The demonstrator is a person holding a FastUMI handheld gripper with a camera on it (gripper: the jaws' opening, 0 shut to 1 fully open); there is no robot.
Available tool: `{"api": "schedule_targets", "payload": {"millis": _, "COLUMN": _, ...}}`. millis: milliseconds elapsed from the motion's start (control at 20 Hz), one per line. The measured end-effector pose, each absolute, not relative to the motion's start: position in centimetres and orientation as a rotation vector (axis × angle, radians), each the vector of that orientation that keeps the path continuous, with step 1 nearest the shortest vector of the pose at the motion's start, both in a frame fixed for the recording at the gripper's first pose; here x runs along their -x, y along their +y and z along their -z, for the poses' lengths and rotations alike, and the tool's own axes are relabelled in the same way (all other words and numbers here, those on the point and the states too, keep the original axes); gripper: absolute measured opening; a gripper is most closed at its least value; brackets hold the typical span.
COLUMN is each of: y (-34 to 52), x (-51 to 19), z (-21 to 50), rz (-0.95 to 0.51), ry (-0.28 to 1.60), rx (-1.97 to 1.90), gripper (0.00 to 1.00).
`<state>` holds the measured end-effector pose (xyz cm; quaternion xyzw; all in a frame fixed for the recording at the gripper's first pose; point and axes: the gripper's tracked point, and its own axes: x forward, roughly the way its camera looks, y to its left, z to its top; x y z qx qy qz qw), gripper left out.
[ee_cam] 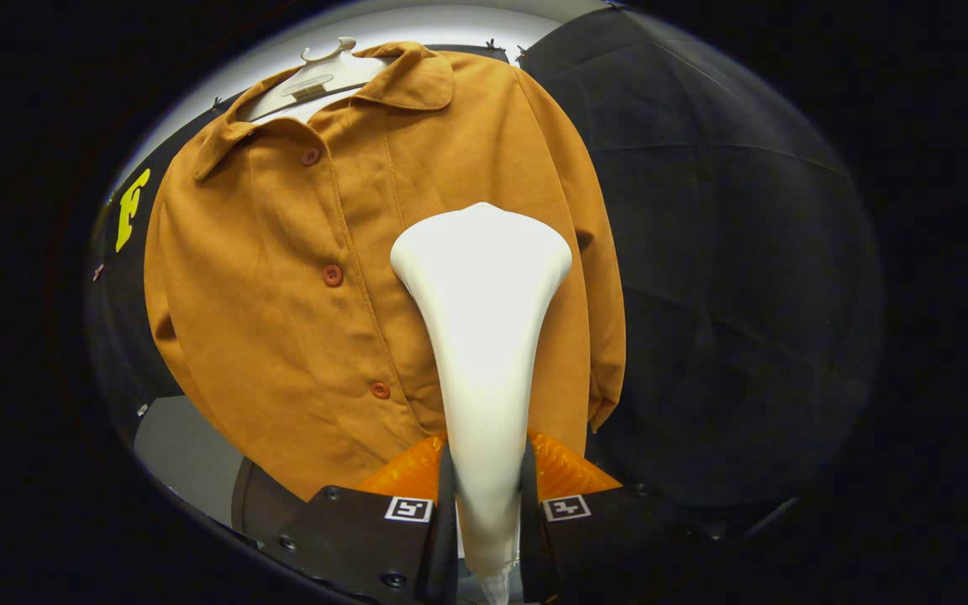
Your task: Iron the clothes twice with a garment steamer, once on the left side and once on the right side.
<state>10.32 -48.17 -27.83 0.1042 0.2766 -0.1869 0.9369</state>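
Gripper view: my hand-held gripper (484,504) is closed on the handle of the white garment steamer (481,336) at lower centre, both fingers pressing it. The steamer's head is against the right-of-placket panel of the brown shirt (282,319) on its hanger (320,76), upper left. I judge one pass under way; completed passes cannot be confirmed.

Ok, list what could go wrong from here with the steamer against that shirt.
1. The gripper is shut on the white garment steamer only low on its narrow handle; the wide head could tilt or slip.
2. The brown-orange button-up shirt hangs loosely on a white plastic hanger, so pressing may swing it away.
3. The round buttons beside the head could snag a stroke.
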Motion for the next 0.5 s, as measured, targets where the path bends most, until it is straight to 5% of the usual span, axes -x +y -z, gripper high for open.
{"api": "schedule_targets", "payload": {"millis": 500, "y": -48.1, "x": -7.2, "z": 33.6, "rz": 0.409, "ry": 0.696, "rx": -0.233, "gripper": 0.33}}
